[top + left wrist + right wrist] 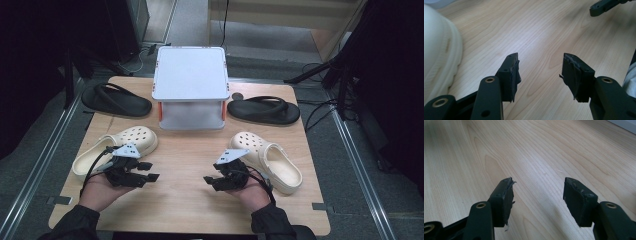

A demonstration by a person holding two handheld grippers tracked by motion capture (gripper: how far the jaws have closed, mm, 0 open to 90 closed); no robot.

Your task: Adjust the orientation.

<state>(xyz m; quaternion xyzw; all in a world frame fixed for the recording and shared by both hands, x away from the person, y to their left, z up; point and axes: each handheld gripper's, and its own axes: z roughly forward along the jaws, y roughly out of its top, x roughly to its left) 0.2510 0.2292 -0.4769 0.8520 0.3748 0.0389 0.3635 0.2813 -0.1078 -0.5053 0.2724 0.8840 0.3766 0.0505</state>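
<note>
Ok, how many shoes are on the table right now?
4. A black flip-flop at back left, another black flip-flop at back right, a cream clog at front left, a cream clog at front right. The white rack could hide more.

Setting looks like a lab or test room, not a home. A bare wooden table (190,190) stands on grey carpet between metal floor rails (357,165). Black stand legs (320,72) and loose cables (320,112) sit around it. Dark equipment lines both sides.
</note>
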